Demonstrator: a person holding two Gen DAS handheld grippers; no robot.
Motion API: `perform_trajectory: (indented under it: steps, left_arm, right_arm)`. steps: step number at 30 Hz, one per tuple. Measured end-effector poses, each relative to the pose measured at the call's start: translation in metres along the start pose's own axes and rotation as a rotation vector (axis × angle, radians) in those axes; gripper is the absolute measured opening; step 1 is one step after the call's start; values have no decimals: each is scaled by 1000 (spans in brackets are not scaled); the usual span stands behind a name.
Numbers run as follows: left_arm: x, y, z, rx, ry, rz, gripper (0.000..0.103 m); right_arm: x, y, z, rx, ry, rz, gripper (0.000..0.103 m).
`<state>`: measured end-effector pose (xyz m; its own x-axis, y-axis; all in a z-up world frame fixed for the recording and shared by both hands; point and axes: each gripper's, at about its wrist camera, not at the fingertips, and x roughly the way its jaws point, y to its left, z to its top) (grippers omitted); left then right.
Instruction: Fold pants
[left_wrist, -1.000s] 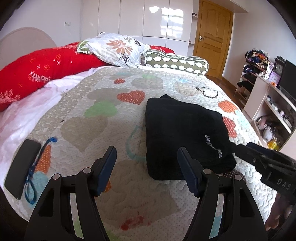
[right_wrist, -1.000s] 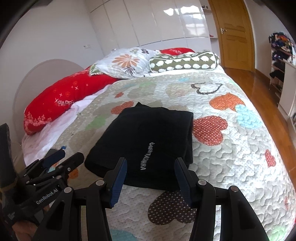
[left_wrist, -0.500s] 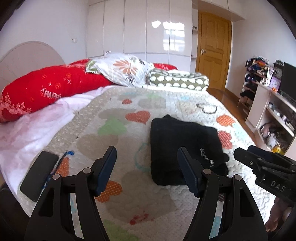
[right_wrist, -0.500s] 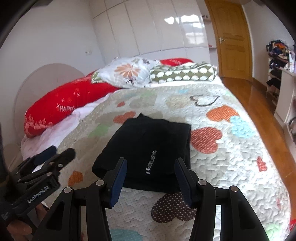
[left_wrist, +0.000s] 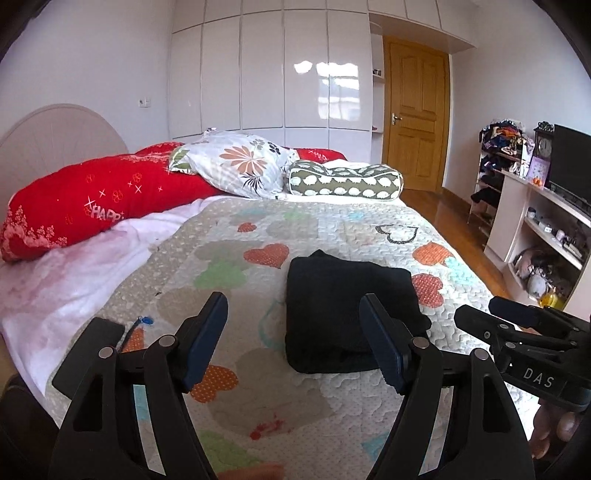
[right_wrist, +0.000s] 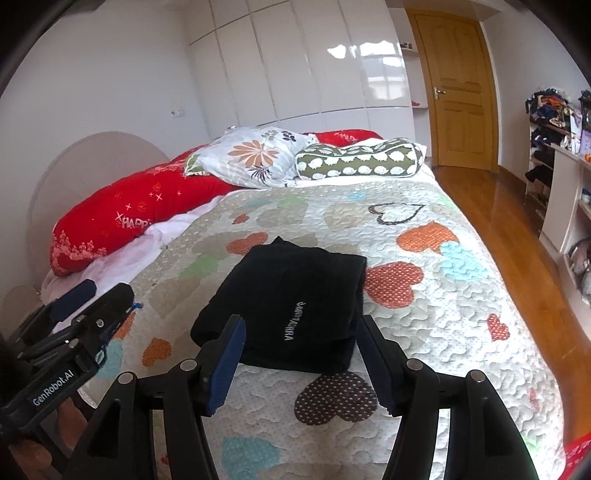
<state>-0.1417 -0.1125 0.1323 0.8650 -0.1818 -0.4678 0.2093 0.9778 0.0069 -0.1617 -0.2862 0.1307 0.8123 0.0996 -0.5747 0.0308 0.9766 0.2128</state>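
Black pants (left_wrist: 343, 310) lie folded into a compact rectangle on the heart-patterned quilt (left_wrist: 240, 266); white lettering shows on them in the right wrist view (right_wrist: 291, 306). My left gripper (left_wrist: 295, 339) is open and empty, held above the bed's near edge, left of the pants. My right gripper (right_wrist: 301, 362) is open and empty, held just short of the pants' near edge. Each gripper shows in the other's view, the right one (left_wrist: 517, 332) and the left one (right_wrist: 74, 314).
Red bolster (left_wrist: 92, 199), floral pillow (left_wrist: 240, 166) and green patterned bolster (left_wrist: 343, 181) lie at the head of the bed. A dark phone (left_wrist: 88, 350) lies at the quilt's left edge. Shelves (left_wrist: 535, 229) and wooden floor (right_wrist: 517, 229) are to the right.
Both grippers have drawn back and risen away from the pants, which now look smaller and farther. The pants have not moved. Both grippers stay open.
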Motion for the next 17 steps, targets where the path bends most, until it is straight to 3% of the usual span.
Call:
perform_trajectory:
  steps: [17]
  left_arm:
    - [14,-8,-4,6,40,-27,75]
  right_arm:
    - [5,-15,1,28,12,-10,61]
